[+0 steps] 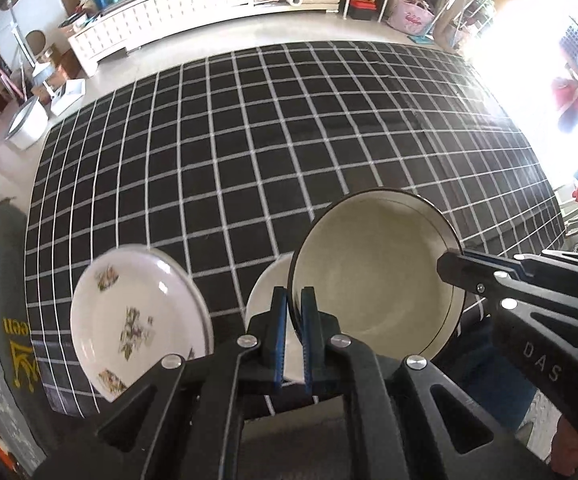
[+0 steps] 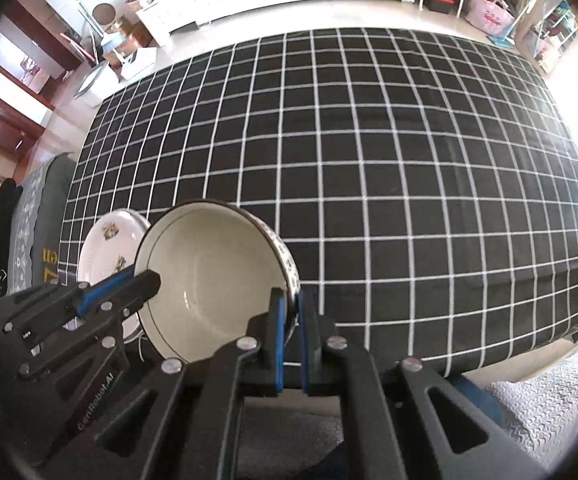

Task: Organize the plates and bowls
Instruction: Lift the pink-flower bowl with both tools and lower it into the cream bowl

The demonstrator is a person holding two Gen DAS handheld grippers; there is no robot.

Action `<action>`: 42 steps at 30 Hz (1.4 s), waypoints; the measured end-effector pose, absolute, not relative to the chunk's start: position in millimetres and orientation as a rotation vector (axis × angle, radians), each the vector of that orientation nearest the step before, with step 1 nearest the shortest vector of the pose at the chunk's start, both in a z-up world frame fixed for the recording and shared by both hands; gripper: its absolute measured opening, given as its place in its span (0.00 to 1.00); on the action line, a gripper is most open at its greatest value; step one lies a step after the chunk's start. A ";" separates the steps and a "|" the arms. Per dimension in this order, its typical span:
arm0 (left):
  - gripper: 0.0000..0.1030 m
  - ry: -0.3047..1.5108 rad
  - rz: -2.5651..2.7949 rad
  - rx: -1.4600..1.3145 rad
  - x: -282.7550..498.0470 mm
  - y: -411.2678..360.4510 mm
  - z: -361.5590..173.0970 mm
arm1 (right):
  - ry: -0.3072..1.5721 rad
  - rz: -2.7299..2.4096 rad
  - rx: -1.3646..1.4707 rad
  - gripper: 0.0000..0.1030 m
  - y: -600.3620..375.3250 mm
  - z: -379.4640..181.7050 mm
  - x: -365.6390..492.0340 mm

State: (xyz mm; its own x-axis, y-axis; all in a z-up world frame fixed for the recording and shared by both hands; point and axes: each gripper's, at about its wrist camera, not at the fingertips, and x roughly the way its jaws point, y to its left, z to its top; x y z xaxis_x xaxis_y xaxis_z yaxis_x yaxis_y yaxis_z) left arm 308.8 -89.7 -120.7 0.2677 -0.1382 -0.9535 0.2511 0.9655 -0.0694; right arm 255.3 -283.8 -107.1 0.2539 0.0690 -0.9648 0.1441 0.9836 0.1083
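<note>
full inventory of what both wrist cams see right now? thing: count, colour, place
bowl: 1, cream inside, dark rim, patterned outside; held off the cloth by both grippers at opposite rim edges
floral plate: 1 seen, white with flower prints; near left edge of cloth
plain dish: 1, white; partly hidden behind the bowl
tablecloth: 1, black with white grid; covers table
cabinet: 1, white, long; far wall, clutter on top
left gripper: black, blue pads; shut on bowl rim
right gripper: same; shut on bowl rim

A cream bowl (image 1: 377, 276) with a dark rim is showing at 5 o'clock, a white floral plate (image 1: 137, 324) at 7, over a black cloth (image 1: 289, 140) gridded white
</note>
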 end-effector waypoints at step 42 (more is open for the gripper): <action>0.06 1.361 -0.221 0.050 303.2 -57.0 -187.3 | 1.434 -0.045 0.159 0.08 -261.4 -159.0 266.5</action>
State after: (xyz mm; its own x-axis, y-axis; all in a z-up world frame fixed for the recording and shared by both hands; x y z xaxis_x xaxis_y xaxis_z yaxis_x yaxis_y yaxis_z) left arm 303.2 -57.0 -187.3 0.1908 -0.1287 -0.9732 0.1863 0.9781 -0.0928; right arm 266.5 -261.4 -159.0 0.1378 0.0644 -0.9884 0.1267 0.9885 0.0821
